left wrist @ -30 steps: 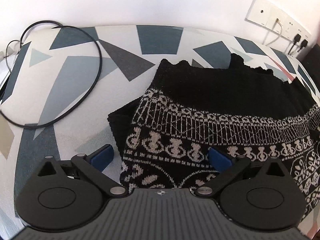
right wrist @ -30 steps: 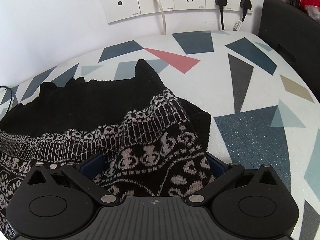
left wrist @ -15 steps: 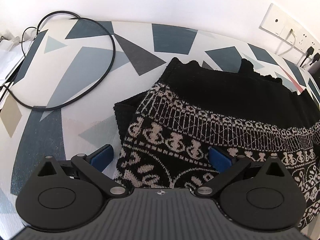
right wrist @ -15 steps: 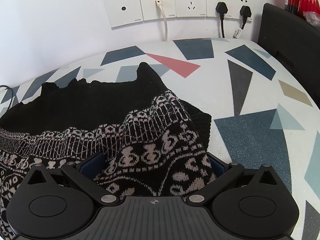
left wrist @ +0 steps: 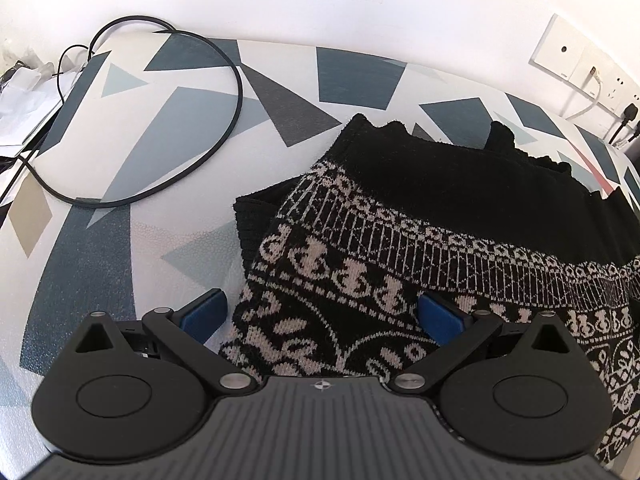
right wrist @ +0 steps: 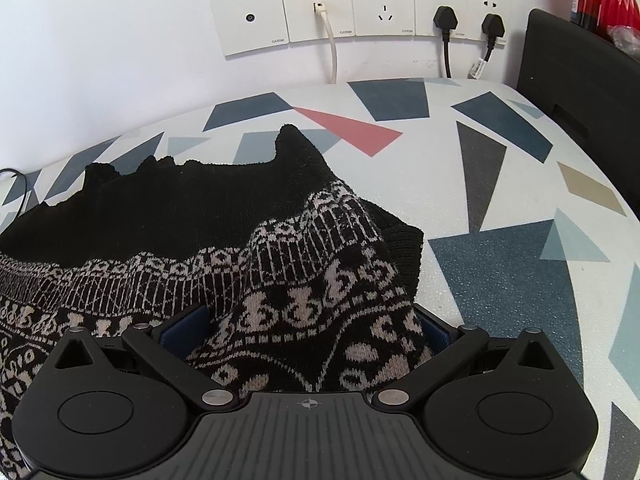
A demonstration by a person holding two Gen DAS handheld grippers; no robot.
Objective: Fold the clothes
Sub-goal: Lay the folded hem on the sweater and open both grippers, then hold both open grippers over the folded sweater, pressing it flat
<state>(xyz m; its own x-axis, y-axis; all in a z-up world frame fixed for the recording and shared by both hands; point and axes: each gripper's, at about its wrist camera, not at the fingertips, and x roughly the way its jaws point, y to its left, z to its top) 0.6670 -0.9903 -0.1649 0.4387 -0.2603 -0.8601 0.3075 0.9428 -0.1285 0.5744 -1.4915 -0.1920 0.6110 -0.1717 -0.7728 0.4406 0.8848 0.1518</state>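
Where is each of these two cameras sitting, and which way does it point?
Left wrist: rides on the left gripper, looking along its blue fingers over the patterned sweater toward a looped black cable.
Right wrist: rides on the right gripper, facing the wall sockets; its fingers straddle the sweater.
Shared: the sweater, tablecloth and sockets. No hand shows.

The left gripper (left wrist: 320, 312) stands with jaws spread wide over the near left corner of the black-and-cream patterned sweater (left wrist: 420, 240). Left of the sweater, a black cable (left wrist: 236, 120) loops across the patterned tablecloth (left wrist: 100, 240); wall sockets (left wrist: 580, 68) sit beyond its far right.
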